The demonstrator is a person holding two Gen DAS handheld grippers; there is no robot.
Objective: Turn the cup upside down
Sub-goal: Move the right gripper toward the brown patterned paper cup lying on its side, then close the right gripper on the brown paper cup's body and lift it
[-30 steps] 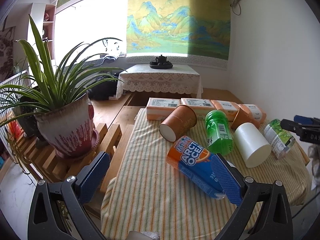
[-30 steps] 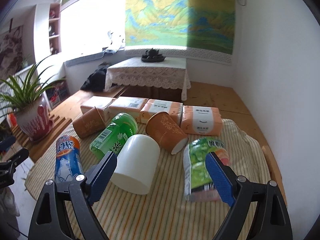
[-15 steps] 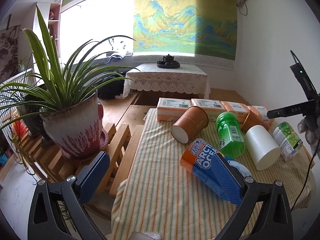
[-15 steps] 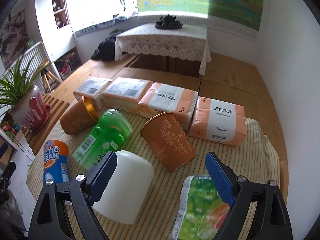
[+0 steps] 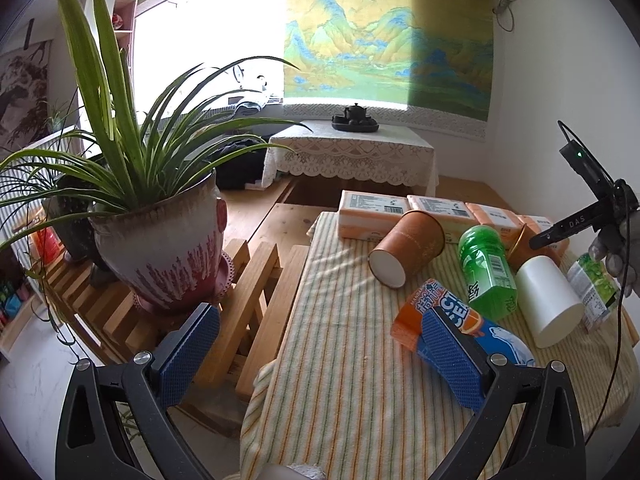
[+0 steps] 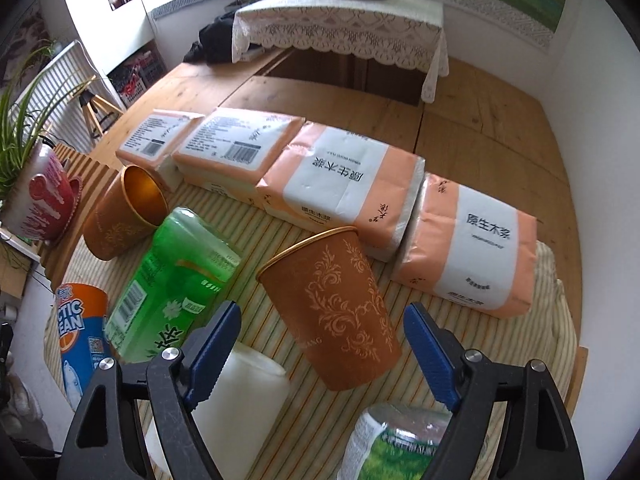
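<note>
While the left gripper hangs spread and empty at the near-left cloth edge, open striped cloth lies ahead of it; a brown cup lies on its side farther off.

Right view: the right gripper stands released around a second, tilted cup, not touching; tissue packs line the far edge.
</note>
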